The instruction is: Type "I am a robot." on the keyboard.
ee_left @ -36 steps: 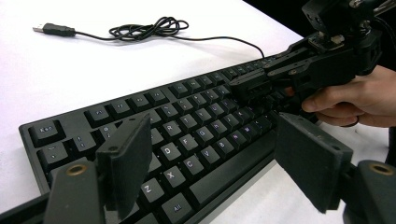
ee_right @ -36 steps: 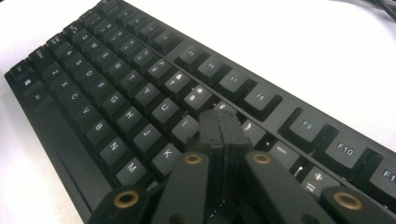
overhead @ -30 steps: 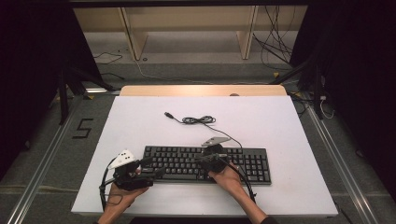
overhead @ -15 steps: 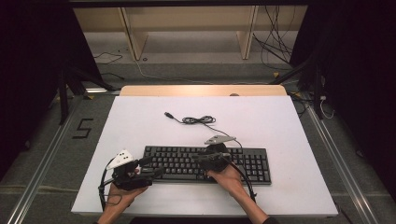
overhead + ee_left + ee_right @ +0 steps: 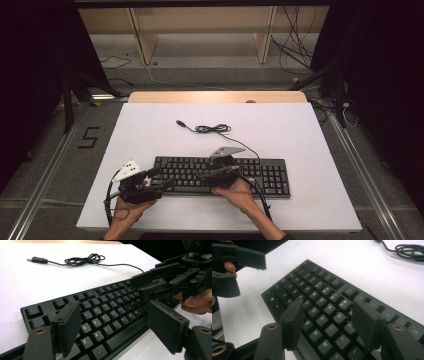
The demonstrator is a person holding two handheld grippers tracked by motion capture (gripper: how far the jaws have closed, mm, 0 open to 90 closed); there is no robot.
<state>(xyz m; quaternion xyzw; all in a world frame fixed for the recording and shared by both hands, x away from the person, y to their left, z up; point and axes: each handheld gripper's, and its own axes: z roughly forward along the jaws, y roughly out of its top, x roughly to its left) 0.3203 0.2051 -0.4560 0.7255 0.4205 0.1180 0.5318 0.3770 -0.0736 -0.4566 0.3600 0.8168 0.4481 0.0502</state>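
A black keyboard (image 5: 270,176) lies near the front of the white table, its cable (image 5: 212,129) coiled behind it and ending in a USB plug (image 5: 179,122). My left gripper (image 5: 162,183) is at the keyboard's left end with its jaws wide open, and the keys (image 5: 100,312) lie beyond them with nothing between. My right gripper (image 5: 204,174) hovers low over the middle keys (image 5: 329,308). Its jaws have just been opening and stand apart, holding nothing. Each gripper view shows the other one: the right gripper (image 5: 150,285) and the left gripper (image 5: 237,267).
The white table (image 5: 150,135) has a wooden strip (image 5: 215,96) along its far edge. Beyond it stand wooden shelf legs with loose cables on the floor. A metal rail runs along each side of the table.
The right gripper's jaws have spread apart over the keyboard's middle. Both hands have stayed almost where they were.
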